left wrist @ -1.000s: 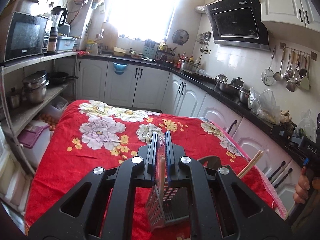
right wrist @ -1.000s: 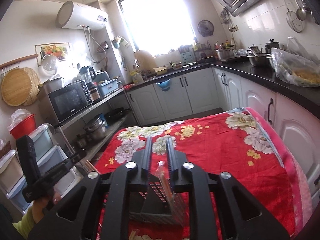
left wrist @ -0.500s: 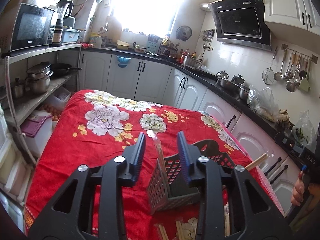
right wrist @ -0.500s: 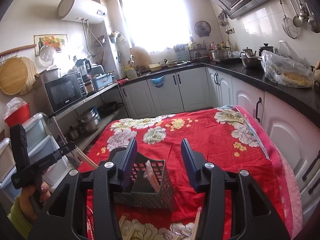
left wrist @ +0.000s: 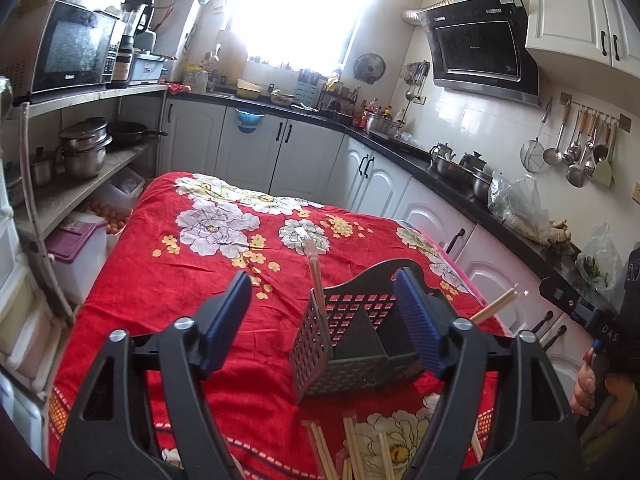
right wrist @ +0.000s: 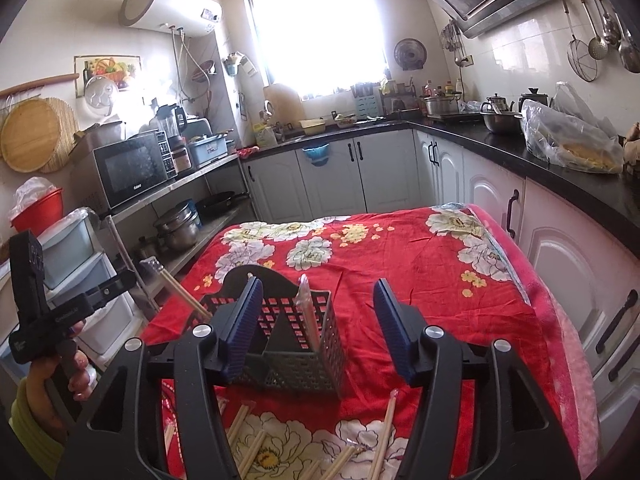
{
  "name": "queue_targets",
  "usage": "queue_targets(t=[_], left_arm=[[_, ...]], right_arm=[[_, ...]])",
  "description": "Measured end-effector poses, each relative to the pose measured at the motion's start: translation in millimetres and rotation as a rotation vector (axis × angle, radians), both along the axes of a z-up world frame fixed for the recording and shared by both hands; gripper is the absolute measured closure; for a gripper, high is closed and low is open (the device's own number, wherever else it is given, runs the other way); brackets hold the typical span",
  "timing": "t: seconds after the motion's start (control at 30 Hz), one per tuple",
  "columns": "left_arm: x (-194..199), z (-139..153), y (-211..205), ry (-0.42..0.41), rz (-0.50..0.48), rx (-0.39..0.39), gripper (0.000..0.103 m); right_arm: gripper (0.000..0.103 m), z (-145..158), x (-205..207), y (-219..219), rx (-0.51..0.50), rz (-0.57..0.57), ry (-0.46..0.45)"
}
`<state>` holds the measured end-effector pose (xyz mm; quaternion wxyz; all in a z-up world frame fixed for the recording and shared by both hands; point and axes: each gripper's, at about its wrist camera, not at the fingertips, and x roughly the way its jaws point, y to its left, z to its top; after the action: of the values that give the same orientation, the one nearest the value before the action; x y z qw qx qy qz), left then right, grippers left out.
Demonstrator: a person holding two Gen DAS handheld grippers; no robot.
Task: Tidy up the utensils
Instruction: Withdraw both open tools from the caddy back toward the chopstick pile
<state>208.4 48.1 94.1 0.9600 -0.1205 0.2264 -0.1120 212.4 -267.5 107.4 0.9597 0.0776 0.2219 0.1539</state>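
A dark grey slotted utensil basket (left wrist: 352,344) (right wrist: 296,348) stands on the red flowered cloth (left wrist: 168,288). My left gripper (left wrist: 322,320) sits just in front of it with its jaws opening. A plastic-wrapped chopstick pair (left wrist: 314,268) stands in the basket's near corner between the jaws, untouched by the pads. My right gripper (right wrist: 320,330) faces the basket from another side, jaws also opening. A wrapped pair (right wrist: 307,312) stands free between them. A second pair (right wrist: 180,288) (left wrist: 496,304) leans out of the basket. Loose chopsticks (left wrist: 352,448) (right wrist: 248,440) lie on the cloth below the fingers.
White kitchen cabinets and a black counter (right wrist: 560,168) run along the right side of the table. A shelf with pots (left wrist: 84,148) and a microwave (left wrist: 72,52) stands to the left. A person's hand (right wrist: 72,368) holds the other gripper's handle at the frame edge.
Both grippers were shut on wrapped chopstick pairs inside the basket. They have let go, opened wide and drawn back, leaving the pairs standing in the basket.
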Motion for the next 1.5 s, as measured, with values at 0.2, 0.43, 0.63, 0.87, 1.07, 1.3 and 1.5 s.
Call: queue_targets(t=[0.2,0.43,0.63,0.87,1.07,1.3,1.5], left_arm=[[-12,-1,-2,-0.003,-0.003,0.014,0.021],[-24,-9,-4,0.008,-0.001,0.029,0.013],[-31,-21,-4,0.044,0.001,0.032,0.011],[-35,-42,-6,0.105,-0.006,0.035,0.011],[-37,-61,-10,0.159,-0.015,0.042,0.011],[-37,-80,-12,0.221,-0.015,0.041,0.011],[-36,-94,-19,0.263,-0.026,0.051,0.011]], right_arm=[[0.043,-3,-10,6,-0.024,0.016,0.003],[0.04,-13,-21,14,-0.06,0.038,0.018],[0.039,-28,-26,21,-0.094,0.062,0.059],[0.039,-49,-30,27,-0.127,0.085,0.108],[0.039,-69,-33,32,-0.144,0.109,0.156],[0.039,-89,-35,34,-0.15,0.124,0.213],[0.039,-102,-36,33,-0.16,0.124,0.253]])
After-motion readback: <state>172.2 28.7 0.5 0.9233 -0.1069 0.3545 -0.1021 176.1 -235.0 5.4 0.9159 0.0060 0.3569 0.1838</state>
